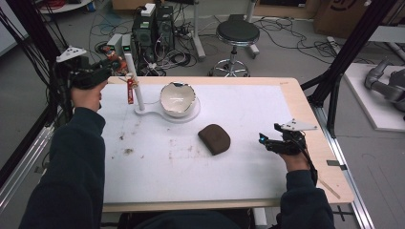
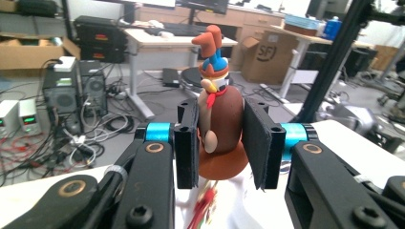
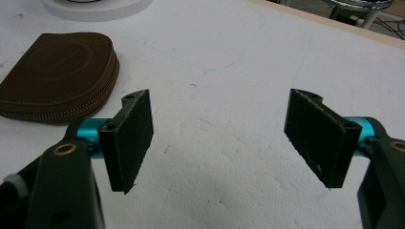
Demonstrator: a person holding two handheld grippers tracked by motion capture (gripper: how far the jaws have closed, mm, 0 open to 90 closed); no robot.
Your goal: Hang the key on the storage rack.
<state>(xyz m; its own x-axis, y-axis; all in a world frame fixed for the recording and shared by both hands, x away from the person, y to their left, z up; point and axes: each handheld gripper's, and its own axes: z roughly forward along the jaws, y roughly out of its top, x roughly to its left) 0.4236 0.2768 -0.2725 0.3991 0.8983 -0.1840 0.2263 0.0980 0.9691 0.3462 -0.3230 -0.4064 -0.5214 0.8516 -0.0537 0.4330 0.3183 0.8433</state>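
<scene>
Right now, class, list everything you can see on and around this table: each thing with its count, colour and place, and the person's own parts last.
Table: one, white top with a wooden edge, centre.
Bowl: one, white, on a white stand at the table's far side.
Post: one, white, upright on that stand, left of the bowl.
Tag: one, red, hanging by the post.
Pouch: one, brown, zipped, flat on the table near the middle.
Toy figure: one, brown with a blue and orange top, between the left gripper's jaws.
Stool: one, black seat, on the floor beyond the table.
Computers: two, black, on the floor behind the table.
Left gripper: black, closed on the toy figure.
Right gripper: black, open, above bare table.
</scene>
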